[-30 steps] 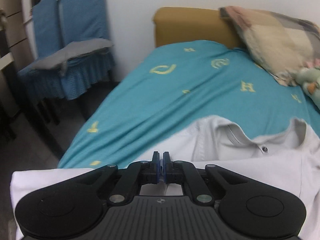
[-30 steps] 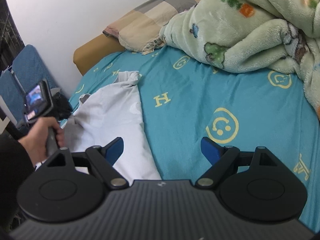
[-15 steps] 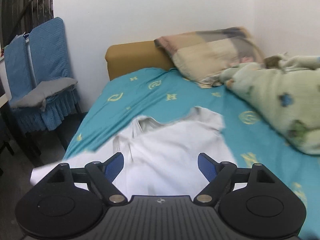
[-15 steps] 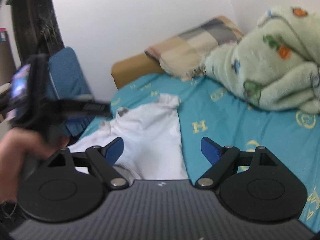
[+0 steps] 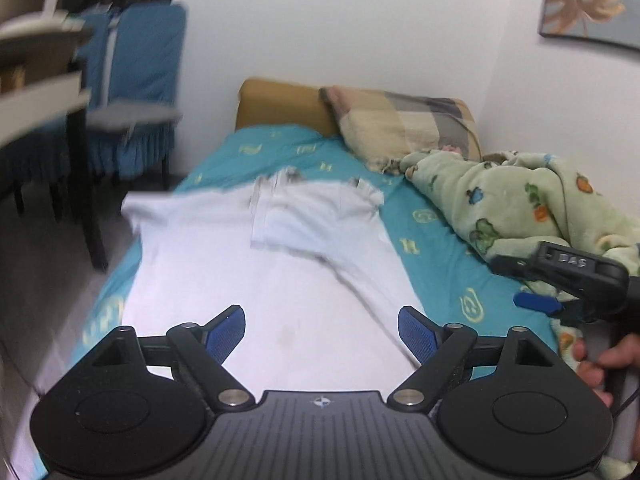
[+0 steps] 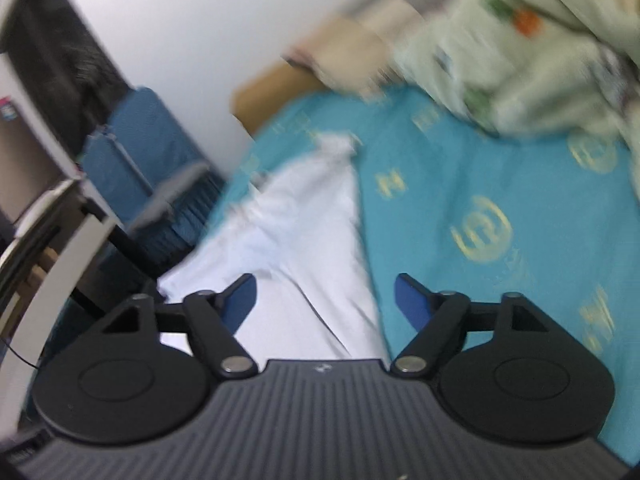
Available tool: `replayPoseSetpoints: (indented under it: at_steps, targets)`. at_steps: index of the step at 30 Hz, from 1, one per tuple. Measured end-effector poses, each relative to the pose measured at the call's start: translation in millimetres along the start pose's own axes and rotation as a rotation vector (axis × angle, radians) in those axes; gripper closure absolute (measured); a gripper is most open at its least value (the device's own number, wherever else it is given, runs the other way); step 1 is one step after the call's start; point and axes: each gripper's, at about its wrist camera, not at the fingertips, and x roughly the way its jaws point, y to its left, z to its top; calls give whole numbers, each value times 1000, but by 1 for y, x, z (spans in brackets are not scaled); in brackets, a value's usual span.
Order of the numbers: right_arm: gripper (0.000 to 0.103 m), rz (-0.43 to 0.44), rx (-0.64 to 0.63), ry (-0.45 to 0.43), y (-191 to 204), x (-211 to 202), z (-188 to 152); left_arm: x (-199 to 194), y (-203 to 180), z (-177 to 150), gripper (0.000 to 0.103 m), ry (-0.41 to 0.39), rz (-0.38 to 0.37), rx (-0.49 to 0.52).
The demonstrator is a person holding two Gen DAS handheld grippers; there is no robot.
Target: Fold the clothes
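Note:
A white polo shirt (image 5: pixel 256 264) lies spread on the teal bed sheet (image 5: pixel 436 248), collar toward the far end, one sleeve folded in over the chest. My left gripper (image 5: pixel 321 330) is open and empty above the shirt's lower part. My right gripper (image 6: pixel 325 298) is open and empty over the shirt's right edge (image 6: pixel 320 224); it also shows in the left wrist view (image 5: pixel 560 280), held by a hand at the right. The right wrist view is blurred.
A green fleece blanket (image 5: pixel 520 204) is heaped on the right of the bed, a checked pillow (image 5: pixel 404 128) at the head. Blue-covered chairs (image 5: pixel 132 92) and a table edge (image 5: pixel 40 80) stand left of the bed.
My left gripper let go of the shirt, opened and pulled back toward the foot of the bed. My right gripper also pulled back, still open. The shirt now lies flat with a sleeve folded in.

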Motion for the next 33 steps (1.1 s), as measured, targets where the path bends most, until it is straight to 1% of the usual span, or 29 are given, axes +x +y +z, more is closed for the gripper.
replayPoseSetpoints:
  at_steps: [1, 2, 4, 5, 7, 9, 11, 13, 16, 18, 19, 20, 21, 24, 25, 26, 27, 28, 29, 31, 33]
  targets:
    - [26, -24, 26, 23, -6, -5, -2, -6, 4, -7, 18, 5, -10, -17]
    - [26, -23, 71, 43, -15, -11, -4, -13, 8, -13, 18, 10, -19, -33]
    - [27, 36, 274, 103, -43, -19, -16, -14, 14, -14, 18, 16, -32, -50]
    - [26, 11, 364, 140, -55, -21, -24, -13, 17, -13, 18, 15, -42, -58]
    - [27, -88, 446, 161, -67, -29, -39, -11, 22, -13, 18, 10, -60, -70]
    - [27, -179, 448, 177, -67, -34, -51, -7, 26, -11, 18, 12, -70, -79]
    - [27, -231, 491, 201, -68, -35, -60, 2, 32, -9, 18, 30, -72, -97]
    - [27, -279, 560, 200, -72, -38, -66, 6, 38, -8, 18, 39, -74, -119]
    - [28, -412, 575, 176, -75, -35, -71, 9, 46, -6, 18, 46, -77, -153]
    - [27, -488, 545, 233, -74, -22, -77, 10, 50, -5, 18, 47, -78, -169]
    - [27, -497, 525, 287, -73, -14, -81, 10, 52, -5, 18, 48, -74, -172]
    - [28, -485, 515, 328, -73, -6, -84, 10, 54, -4, 18, 48, -67, -174]
    - [26, -477, 503, 346, -73, -2, -87, 10, 55, -4, 18, 48, -65, -179]
    - [28, -501, 451, 335, -66, 1, -90, 9, 58, -3, 18, 45, -66, -197]
    - [33, -494, 436, 325, -61, -2, -90, 9, 59, -2, 18, 44, -66, -204]
    - [54, -487, 420, 315, -57, -4, -90, 9, 59, -2, 18, 41, -64, -204]
    - [86, -480, 405, 304, -53, -6, -90, 9, 59, -2, 18, 38, -60, -202]
    - [90, -473, 389, 294, -48, -8, -90, 9, 59, -1, 18, 36, -56, -200]
    - [90, -467, 371, 281, -44, -11, -90, 9, 59, -1, 18, 35, -51, -198]
    - [91, -459, 290, 198, -28, -25, -83, 8, 60, -1, 18, 34, -42, -203]
    - [91, -421, 213, 125, -12, -42, -76, 4, 62, -1, 18, 26, -40, -213]
